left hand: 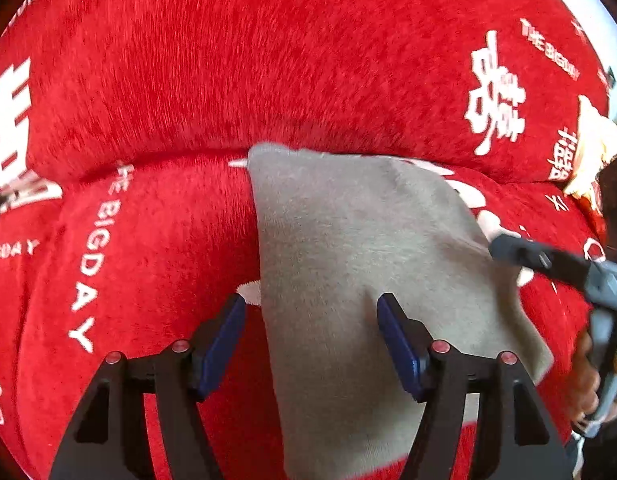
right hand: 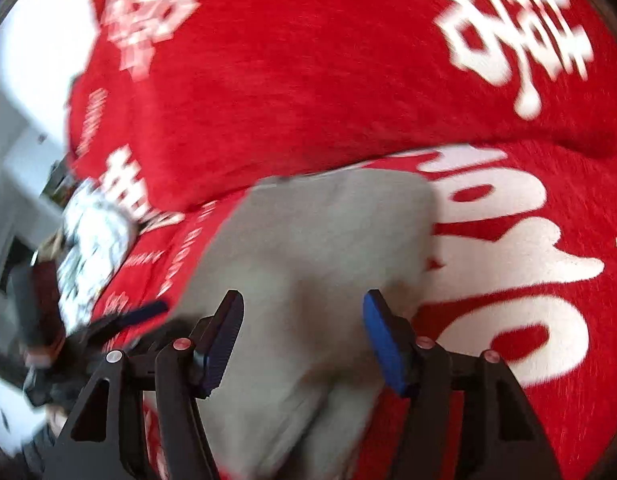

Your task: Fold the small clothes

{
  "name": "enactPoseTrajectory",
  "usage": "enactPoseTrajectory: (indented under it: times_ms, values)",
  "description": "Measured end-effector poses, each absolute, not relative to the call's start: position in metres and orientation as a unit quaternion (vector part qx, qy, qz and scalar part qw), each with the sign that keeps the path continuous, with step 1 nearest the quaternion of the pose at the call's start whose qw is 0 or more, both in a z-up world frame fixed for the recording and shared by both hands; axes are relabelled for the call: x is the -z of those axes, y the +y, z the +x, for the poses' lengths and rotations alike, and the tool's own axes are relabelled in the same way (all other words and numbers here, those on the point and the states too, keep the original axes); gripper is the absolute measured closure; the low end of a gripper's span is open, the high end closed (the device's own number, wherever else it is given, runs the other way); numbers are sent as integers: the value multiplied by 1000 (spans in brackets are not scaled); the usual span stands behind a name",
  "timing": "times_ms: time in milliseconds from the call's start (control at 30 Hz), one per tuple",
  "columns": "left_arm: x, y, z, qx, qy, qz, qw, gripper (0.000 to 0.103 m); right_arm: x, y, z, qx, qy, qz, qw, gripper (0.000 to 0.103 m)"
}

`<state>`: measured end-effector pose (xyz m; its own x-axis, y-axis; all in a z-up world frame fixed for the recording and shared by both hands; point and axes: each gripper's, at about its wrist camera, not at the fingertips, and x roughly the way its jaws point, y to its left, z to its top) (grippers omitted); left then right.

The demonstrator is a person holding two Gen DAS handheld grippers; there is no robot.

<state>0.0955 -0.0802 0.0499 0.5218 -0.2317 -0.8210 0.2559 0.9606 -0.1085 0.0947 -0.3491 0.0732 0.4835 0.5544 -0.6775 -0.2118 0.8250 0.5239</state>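
Fingers of the left gripper point(left hand: 310, 316) stand wide apart and hold nothing. The grey cloth point(left hand: 360, 248) lies flat on the red cover point(left hand: 168, 80) right under them, and its left edge runs between the two pads. The right gripper point(right hand: 302, 312) is wide too and holds nothing; the cloth sits below it, a bit blurry. The cloth is long from near to far, with its far end close to the fold where the red cover bends up. Both grippers are over the near end, the left one by the left edge and the right one toward the right edge. I think the next fold would bring the near end up to the far end.
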Motion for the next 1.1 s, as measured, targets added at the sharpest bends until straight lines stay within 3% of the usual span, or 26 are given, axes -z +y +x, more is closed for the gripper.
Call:
enactPoseTrajectory:
  times_ms: [233,400,633,733,833,1100]
  values:
    - [-57,-75,66,139,441,24,886,34,-88,-321,22,-273,421,129,855,32]
    - [-37,-72,61,125,457,43,880,34,-63,-313,20,-233,457,109,851,31]
    - [-20,-64,58,128,475,32,870,33,-42,-332,19,-217,466,160,842,32]
    - [-24,-64,56,129,476,37,869,34,-48,-329,16,-209,472,135,846,32]
    - [-36,-62,52,136,466,41,873,34,-66,-332,8,-194,458,112,861,20]
    - [-63,-51,62,123,434,44,891,34,-97,-362,19,-159,422,129,883,20]
